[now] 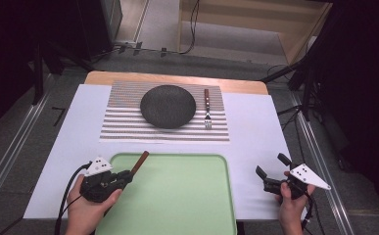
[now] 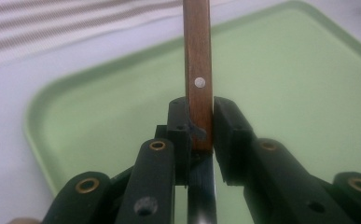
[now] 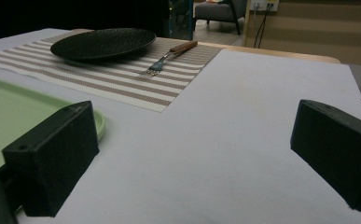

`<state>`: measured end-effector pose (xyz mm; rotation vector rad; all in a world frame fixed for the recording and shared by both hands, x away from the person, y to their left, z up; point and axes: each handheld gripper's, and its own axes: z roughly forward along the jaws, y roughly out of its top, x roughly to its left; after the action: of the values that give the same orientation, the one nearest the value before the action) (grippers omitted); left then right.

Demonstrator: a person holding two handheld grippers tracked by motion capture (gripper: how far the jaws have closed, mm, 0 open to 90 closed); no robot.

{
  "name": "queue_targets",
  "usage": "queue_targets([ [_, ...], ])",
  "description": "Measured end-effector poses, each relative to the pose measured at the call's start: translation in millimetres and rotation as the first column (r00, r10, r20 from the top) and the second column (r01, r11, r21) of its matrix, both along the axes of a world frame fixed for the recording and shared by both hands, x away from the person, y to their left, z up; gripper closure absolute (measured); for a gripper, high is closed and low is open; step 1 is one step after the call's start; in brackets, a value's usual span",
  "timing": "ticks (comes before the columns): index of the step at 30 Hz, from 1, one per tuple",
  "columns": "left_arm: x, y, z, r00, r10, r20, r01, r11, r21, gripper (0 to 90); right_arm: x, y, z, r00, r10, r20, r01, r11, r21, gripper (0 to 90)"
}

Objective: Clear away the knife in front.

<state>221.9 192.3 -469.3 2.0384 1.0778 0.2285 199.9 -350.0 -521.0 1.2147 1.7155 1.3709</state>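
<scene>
My left gripper (image 1: 127, 176) sits over the near left corner of the green tray (image 1: 177, 196), shut on a wooden-handled utensil (image 1: 140, 160). The brown handle (image 2: 197, 60) with a silver rivet sticks out past the jaws toward the placemat, and the utensil's other end is hidden under the gripper (image 2: 200, 116). On the white table cover right of the tray, my right gripper (image 1: 272, 165) stands open with nothing between its jaws (image 3: 192, 149). A black plate (image 1: 167, 106) rests on the striped placemat (image 1: 123, 122), with a wooden-handled fork (image 1: 207, 110) just to its right.
The tray's surface (image 2: 285, 93) is bare. The white cover (image 3: 243, 107) stretches between my right gripper and the placemat (image 3: 122, 79). The plate (image 3: 103, 43) and fork (image 3: 169, 57) lie far ahead. Metal rails and cables run beside the table.
</scene>
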Motion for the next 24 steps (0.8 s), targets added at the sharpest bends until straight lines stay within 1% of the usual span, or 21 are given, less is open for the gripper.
queue_targets([
  [2,-2.3,1.7,-4.6,0.9999,0.005,-0.014,-0.005,1.0,-0.004,76.7,-0.1,0.1,0.0,1.0,-0.001,-0.001,0.001,1.0,0.0,0.0],
  [5,-3.4,3.7,-9.6,0.9996,0.016,-0.022,-0.016,0.9999,0.005,76.7,0.0,0.1,0.0,1.0,0.0,0.0,0.0,1.0,-0.001,0.0],
  [8,-1.8,5.4,-14.3,0.999,0.025,-0.036,-0.025,0.9996,0.012,76.7,0.1,0.3,-0.1,1.0,0.0,0.0,0.0,1.0,-0.005,0.0],
  [10,-0.7,6.0,-16.2,0.9988,0.033,-0.036,-0.032,0.9992,0.026,76.7,0.1,0.3,-0.1,1.0,0.0,-0.001,0.0,1.0,-0.006,0.0],
  [13,1.1,8.0,-18.6,0.9979,0.041,-0.051,-0.04,0.999,0.02,76.7,0.2,0.2,-0.2,1.0,0.0,-0.001,0.0,1.0,-0.004,0.0],
  [16,2.3,7.9,-22.4,0.9969,0.043,-0.066,-0.041,0.9988,0.027,76.6,0.3,0.2,-0.2,1.0,0.001,-0.001,-0.001,1.0,-0.007,0.0],
  [19,3.1,7.1,-25.0,0.9962,0.055,-0.068,-0.053,0.9978,0.04,76.5,0.3,0.3,-0.1,1.0,-0.001,-0.003,0.001,1.0,-0.009,0.0],
  [22,4.5,8.4,-26.3,0.9952,0.061,-0.077,-0.058,0.9976,0.039,76.4,0.2,0.3,-0.1,1.0,-0.001,-0.003,0.001,1.0,-0.009,0.0],
  [24,5.7,10.4,-28.1,0.9947,0.059,-0.085,-0.057,0.9981,0.023,76.3,0.2,0.2,-0.1,1.0,0.0,-0.002,0.0,1.0,-0.009,0.0],
])
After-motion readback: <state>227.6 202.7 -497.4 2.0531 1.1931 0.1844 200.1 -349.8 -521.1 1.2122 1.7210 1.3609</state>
